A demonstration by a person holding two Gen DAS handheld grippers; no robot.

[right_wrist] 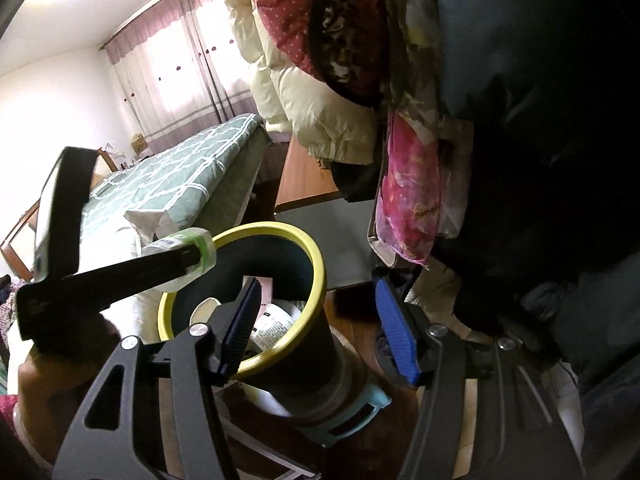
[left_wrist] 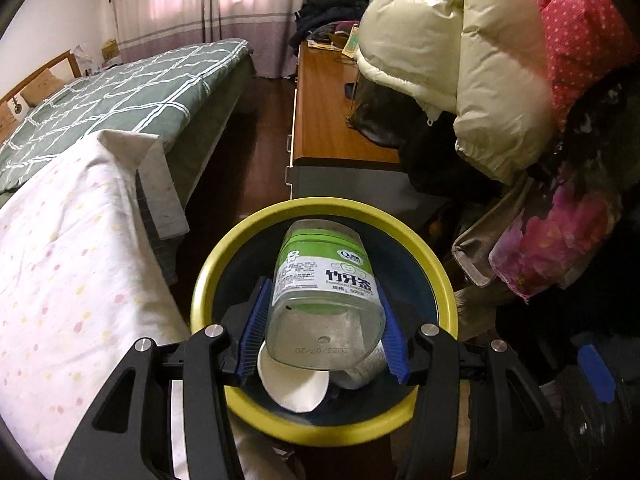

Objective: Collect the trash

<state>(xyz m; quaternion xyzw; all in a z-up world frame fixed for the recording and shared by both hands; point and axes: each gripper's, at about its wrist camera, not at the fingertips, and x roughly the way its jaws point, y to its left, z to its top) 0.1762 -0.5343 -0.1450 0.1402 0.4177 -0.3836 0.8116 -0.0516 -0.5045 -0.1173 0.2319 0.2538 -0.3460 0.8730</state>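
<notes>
Here the clear plastic jar [left_wrist: 324,300] with its green label hangs tilted over the mouth of the yellow-rimmed bin [left_wrist: 440,276], clamped between the left gripper's [left_wrist: 324,336] blue pads. Inside the bin lies a white paper cup [left_wrist: 294,390]. Beside the bin, the right gripper [right_wrist: 320,332] seems empty, jaws apart.

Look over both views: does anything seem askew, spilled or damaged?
Nothing spilled or damaged. The only thing askew is the clear plastic jar, tilted base-up between the left gripper pads above the yellow-rimmed bin. A paper cup already lies inside. The right gripper is open and empty.
</notes>
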